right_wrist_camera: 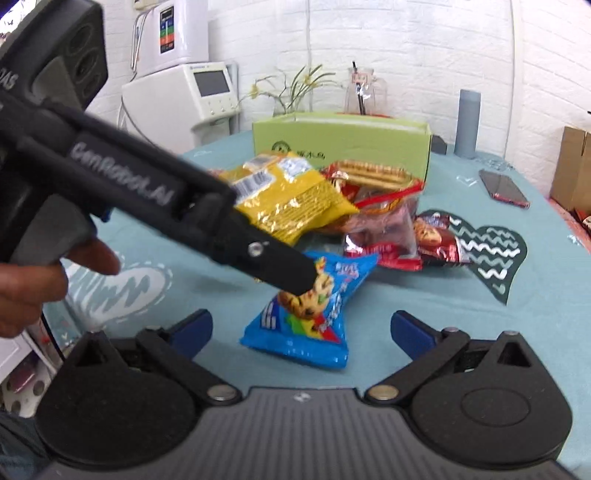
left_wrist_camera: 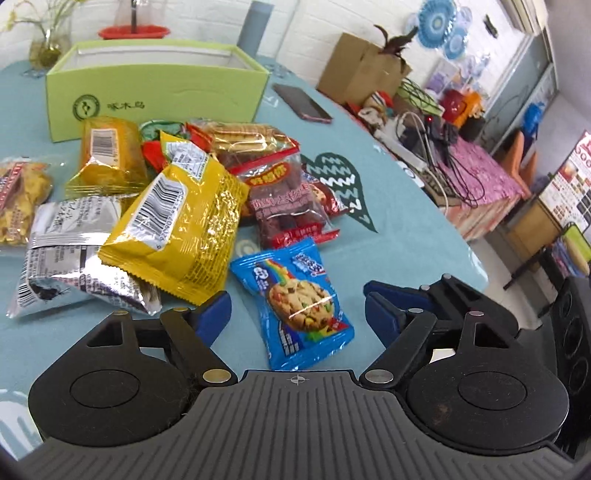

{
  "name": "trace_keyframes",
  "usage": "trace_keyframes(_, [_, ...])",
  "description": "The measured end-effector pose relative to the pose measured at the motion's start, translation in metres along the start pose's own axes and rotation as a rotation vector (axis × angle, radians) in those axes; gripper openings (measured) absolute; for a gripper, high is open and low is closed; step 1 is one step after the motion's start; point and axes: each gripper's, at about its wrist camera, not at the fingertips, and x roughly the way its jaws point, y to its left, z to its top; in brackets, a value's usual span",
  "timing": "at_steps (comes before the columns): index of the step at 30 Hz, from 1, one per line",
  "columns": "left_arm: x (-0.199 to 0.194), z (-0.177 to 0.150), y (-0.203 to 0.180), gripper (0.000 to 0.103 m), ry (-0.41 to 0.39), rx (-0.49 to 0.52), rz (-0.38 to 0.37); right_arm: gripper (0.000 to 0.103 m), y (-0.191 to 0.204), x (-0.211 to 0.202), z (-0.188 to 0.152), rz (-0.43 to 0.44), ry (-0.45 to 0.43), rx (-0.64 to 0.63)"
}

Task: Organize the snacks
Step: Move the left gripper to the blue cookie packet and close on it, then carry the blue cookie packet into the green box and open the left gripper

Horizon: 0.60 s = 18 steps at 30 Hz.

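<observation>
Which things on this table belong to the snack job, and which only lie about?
Job: blue cookie packet, yellow packet, silver packet, red packets, green box.
Lying about: phone, grey cylinder, plant vase, brown carton.

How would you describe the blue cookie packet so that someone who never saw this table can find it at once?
Start at the light green box at the back of the teal tablecloth; a pile of snack bags lies before it. The blue cookie packet lies alone at the pile's near edge, just beyond the big yellow bag. It is the only blue wrapper, showing a rainbow and a chip-studded cookie.
</observation>
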Motion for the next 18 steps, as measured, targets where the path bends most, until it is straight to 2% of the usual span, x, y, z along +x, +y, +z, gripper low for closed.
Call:
trace_keyframes(3, [0.012, -0.001, 0.002, 0.059, 0.046, -0.030, 0.000, 0.097, -0.001, 0.010, 0.001, 0.006, 0.013, 0.021])
trace_keyframes(6, [0.024, -0.005, 0.009, 0.051, 0.083, -0.067, -0.026, 0.079, -0.006, 0.016, -0.002, 0.002, 0.037, 0.042])
trace_keyframes(8, [0.032, -0.004, 0.011, 0.046, 0.071, -0.070, -0.046, 0.067, -0.007, 0.019, 0.000, -0.015, 0.024, 0.039])
trace_keyframes(9, [0.034, -0.003, 0.010, 0.026, 0.070, -0.064, -0.038, 0.056, -0.007, 0.018, 0.002, -0.013, 0.023, 0.045])
trace_keyframes(11, [0.031, -0.003, 0.007, 0.021, 0.073, -0.041, -0.062, 0.053, -0.009, 0.011, 0.006, -0.017, 0.026, 0.063])
trace_keyframes(14, [0.017, -0.001, -0.002, 0.019, 0.053, -0.007, -0.119, 0.053, -0.008, -0.010, 0.013, -0.038, 0.005, 0.055])
trace_keyframes(18, [-0.008, 0.029, -0.013, 0.019, -0.035, 0.037, -0.165, 0.059, -0.014, -0.025, 0.048, -0.068, -0.068, 0.018])
